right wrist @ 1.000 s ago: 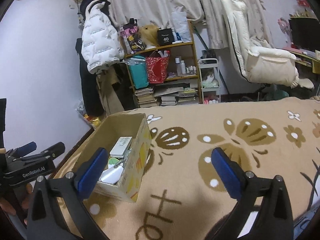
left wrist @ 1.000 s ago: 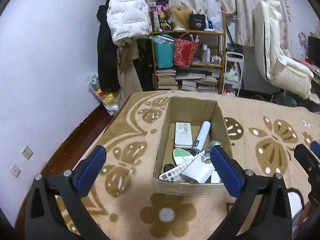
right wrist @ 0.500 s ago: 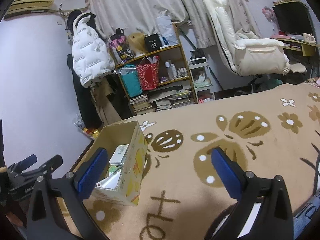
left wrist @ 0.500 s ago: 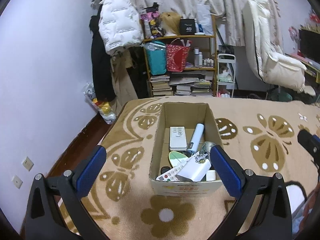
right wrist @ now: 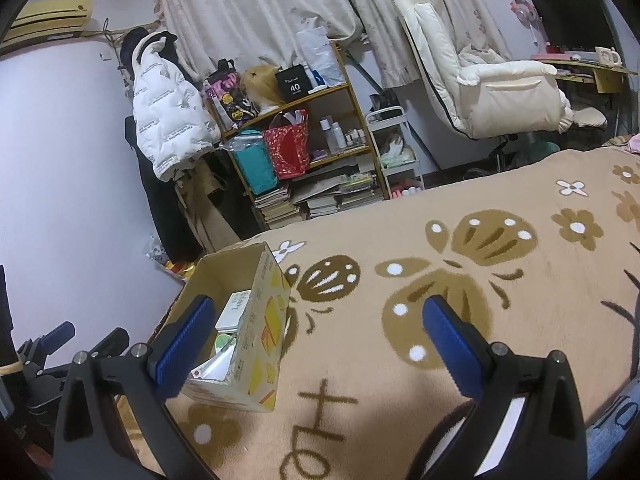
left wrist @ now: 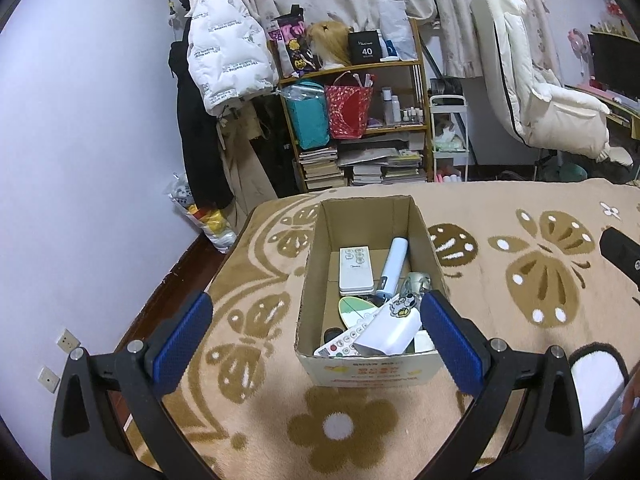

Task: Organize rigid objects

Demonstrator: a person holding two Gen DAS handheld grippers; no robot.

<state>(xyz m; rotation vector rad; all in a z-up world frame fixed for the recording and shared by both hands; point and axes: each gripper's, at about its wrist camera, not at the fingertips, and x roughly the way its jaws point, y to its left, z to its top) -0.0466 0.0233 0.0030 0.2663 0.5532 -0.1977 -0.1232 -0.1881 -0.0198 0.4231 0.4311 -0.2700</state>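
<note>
Left wrist view: left gripper (left wrist: 316, 338) jaws spread wide, nothing between them. Cardboard box (left wrist: 370, 368) sits on the patterned blanket (left wrist: 520, 280) straight ahead, just beyond the fingertips; inside lie a white remote (left wrist: 355, 266), a pale blue tube (left wrist: 393, 264) and other small items. Right wrist view: right gripper (right wrist: 316, 344) also wide open and empty; the box (right wrist: 256, 344) is ahead to its left, partly behind the left finger.

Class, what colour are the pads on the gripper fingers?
Blue pads on black fingers; clearest in the left wrist view.
</note>
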